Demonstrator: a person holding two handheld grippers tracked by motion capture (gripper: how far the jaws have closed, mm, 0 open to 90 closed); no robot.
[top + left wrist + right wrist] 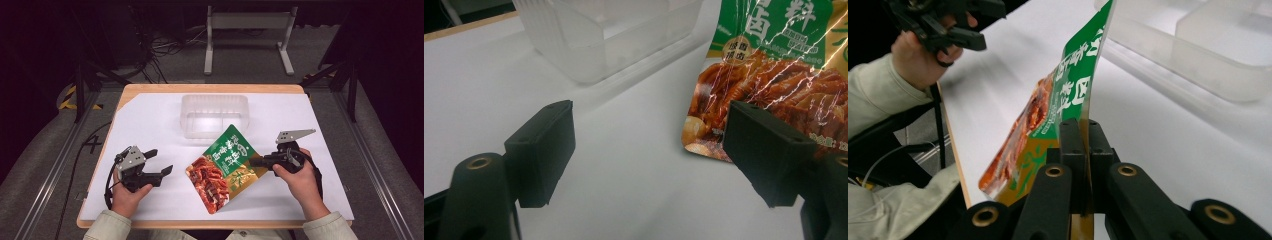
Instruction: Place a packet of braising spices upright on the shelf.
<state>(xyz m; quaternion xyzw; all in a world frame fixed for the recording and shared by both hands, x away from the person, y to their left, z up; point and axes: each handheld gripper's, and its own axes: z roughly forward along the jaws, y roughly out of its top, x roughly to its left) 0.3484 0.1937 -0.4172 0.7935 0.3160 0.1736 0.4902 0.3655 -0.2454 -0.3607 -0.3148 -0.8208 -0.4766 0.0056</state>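
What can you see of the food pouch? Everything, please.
The food pouch is a flat, glossy plastic sachet, crinkled, green on its upper part with white characters, and a red-brown photo of braised food below. It sits diagonally on the white table cover, just in front of the clear plastic container. The right gripper has its jaws shut on the pouch's right edge; in the right gripper view the pouch stands on edge, lifted. The left gripper is open beside it, not touching.
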